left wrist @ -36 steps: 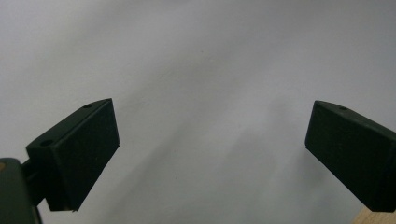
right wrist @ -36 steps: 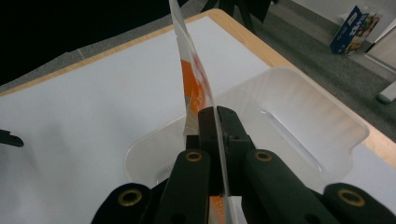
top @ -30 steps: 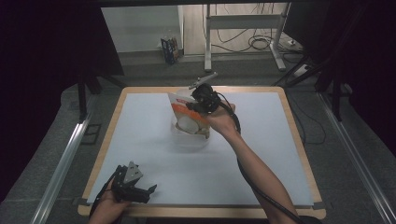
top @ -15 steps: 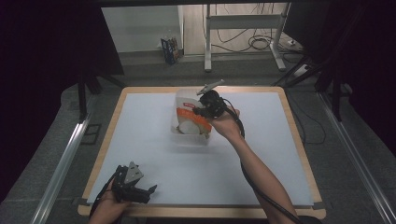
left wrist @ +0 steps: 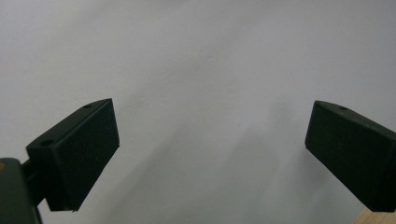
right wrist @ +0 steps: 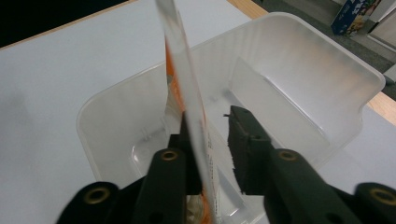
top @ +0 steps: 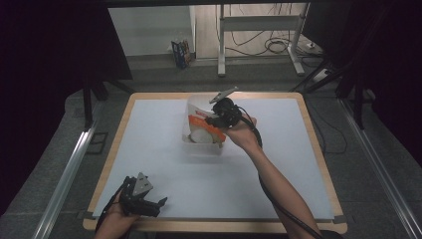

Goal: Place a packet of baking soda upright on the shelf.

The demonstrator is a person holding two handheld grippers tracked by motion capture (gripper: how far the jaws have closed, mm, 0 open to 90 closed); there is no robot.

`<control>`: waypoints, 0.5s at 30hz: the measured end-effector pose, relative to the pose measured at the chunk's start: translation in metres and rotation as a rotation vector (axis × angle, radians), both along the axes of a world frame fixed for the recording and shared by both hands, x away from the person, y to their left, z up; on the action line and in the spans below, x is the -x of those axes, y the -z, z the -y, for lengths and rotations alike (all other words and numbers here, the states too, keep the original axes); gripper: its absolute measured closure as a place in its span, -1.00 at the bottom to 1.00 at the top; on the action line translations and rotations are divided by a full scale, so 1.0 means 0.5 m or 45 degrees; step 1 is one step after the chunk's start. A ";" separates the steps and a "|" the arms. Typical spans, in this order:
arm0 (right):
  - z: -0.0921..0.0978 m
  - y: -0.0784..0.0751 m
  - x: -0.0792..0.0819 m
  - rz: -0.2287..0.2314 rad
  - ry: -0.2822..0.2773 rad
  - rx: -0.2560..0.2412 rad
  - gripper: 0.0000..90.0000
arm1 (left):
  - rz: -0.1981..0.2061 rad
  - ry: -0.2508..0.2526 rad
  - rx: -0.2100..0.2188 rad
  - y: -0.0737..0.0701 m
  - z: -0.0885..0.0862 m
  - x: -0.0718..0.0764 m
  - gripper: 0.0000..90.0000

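**A:** Dim room, dark all round, with a wood-edged table (top: 318,149) under a pale sheet and a grey floor beyond it. What sits at the middle?

**B:** A clear plastic tub (top: 201,142), toward the far half of the table, near its centre line. In the right gripper view the tub (right wrist: 327,74) is frosted and open-topped, and a thin, flat orange-and-white packet (right wrist: 187,93) stands on edge inside it.

**A:** And the tongs there?

**B:** The right gripper (right wrist: 210,140) reaches down into the tub with the packet between its jaws. One jaw lies against the packet; the other stands a little off it, so the jaws are parted, not clamped. From the high view the right gripper (top: 219,118) is over the tub's right side, held by the right hand (top: 241,132).

**A:** Any writing to read?

**B:** The packet (top: 204,127) has small dark print near its lower edge, too blurred to read. On the floor behind the table stands a small colourful box (top: 180,52); its lettering is too small to make out.

**A:** The other tongs?

**B:** The left gripper (top: 144,201) rests at the near left edge of the table, well apart from the tub. Its own view shows the left gripper (left wrist: 210,149) with jaws wide apart over bare sheet, nothing between them.
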State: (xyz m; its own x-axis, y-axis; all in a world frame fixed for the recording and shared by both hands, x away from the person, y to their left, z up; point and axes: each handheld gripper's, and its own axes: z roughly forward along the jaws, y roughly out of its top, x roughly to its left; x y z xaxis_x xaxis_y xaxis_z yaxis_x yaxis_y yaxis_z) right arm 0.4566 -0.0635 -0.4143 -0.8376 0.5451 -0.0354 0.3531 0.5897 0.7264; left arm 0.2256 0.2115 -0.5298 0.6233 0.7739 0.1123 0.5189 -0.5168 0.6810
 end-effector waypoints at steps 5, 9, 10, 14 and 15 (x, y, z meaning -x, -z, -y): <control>0.004 -0.007 0.003 0.004 0.007 -0.004 0.16 | 0.001 0.000 0.000 0.000 0.000 0.000 -0.94; 0.007 -0.015 0.008 0.008 0.013 -0.004 -0.07 | 0.000 0.000 0.001 0.000 0.000 -0.001 -0.93; 0.009 -0.016 0.009 0.012 0.011 -0.007 -0.12 | 0.000 0.001 -0.002 0.000 0.001 -0.001 -0.94; 0.014 -0.020 0.013 0.020 0.008 -0.007 -0.30 | 0.000 0.003 -0.011 0.000 0.001 -0.001 -0.93; 0.016 -0.020 0.014 0.026 0.007 -0.008 -0.33 | 0.000 0.003 -0.010 0.000 0.001 0.000 -0.93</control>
